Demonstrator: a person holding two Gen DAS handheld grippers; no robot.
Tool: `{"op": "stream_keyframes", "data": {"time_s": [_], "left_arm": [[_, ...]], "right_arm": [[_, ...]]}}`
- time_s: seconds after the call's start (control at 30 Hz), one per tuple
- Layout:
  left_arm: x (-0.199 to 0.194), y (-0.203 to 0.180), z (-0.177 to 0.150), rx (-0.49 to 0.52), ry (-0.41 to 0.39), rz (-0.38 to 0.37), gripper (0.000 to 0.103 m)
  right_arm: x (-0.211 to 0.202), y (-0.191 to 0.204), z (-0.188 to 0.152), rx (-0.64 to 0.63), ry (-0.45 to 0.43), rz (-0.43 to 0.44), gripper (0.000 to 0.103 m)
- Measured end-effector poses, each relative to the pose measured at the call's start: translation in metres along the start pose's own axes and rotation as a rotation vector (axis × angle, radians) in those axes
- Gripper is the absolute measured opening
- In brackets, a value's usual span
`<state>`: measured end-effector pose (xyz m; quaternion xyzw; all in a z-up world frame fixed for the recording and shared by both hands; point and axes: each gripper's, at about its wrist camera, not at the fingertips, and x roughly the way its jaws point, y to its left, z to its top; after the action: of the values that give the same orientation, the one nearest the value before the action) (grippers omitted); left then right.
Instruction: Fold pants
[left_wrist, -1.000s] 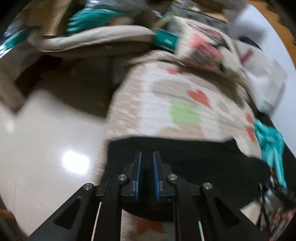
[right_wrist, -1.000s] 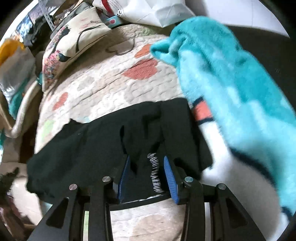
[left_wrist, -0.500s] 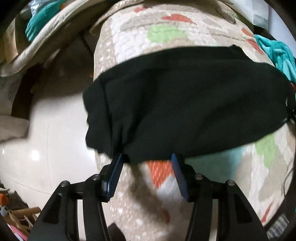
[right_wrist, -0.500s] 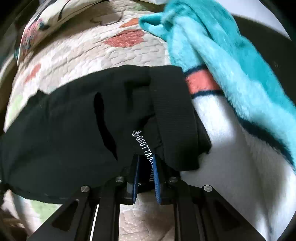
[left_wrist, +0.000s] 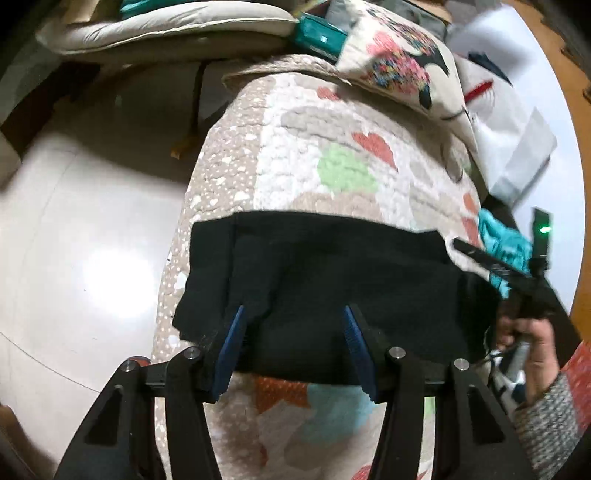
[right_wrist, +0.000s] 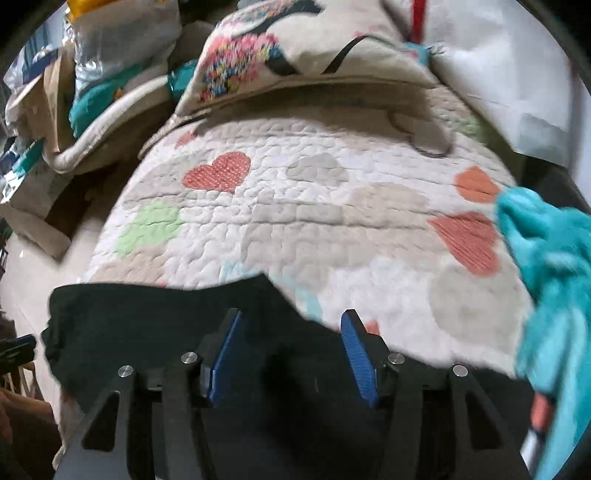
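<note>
Left tongs and right tongs both spread wide, gripping nothing; black pants lie folded just ahead on quilt.

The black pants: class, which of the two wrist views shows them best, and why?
The left wrist view. There the black pants lie across the quilt with both ends and the far edge visible. The right wrist view shows only part of them, largely hidden behind the right gripper.
</note>
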<state>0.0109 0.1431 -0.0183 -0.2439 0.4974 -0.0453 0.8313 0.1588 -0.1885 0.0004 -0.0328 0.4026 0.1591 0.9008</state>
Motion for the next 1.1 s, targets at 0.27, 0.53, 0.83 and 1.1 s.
{"op": "stream_keyframes", "data": {"time_s": [0.27,0.53,0.83,1.1], "left_arm": [[0.004,0.011,0.013,-0.110,-0.029,-0.029,0.053],[0.013,0.034,0.020,-0.216,-0.039,0.015,0.053],[-0.009,0.057,0.016,-0.254,-0.114,0.084,0.053],[-0.041,0.090,-0.031,-0.373,-0.194,0.119,0.053]], "right_arm": [[0.050,0.003,0.014,-0.055,0.121,0.079,0.013],[0.065,-0.008,0.051,0.020,0.068,-0.067,0.000],[0.020,-0.004,0.031,0.068,-0.006,-0.019,0.050],[-0.026,0.034,-0.020,-0.043,-0.038,0.060,0.052]]}}
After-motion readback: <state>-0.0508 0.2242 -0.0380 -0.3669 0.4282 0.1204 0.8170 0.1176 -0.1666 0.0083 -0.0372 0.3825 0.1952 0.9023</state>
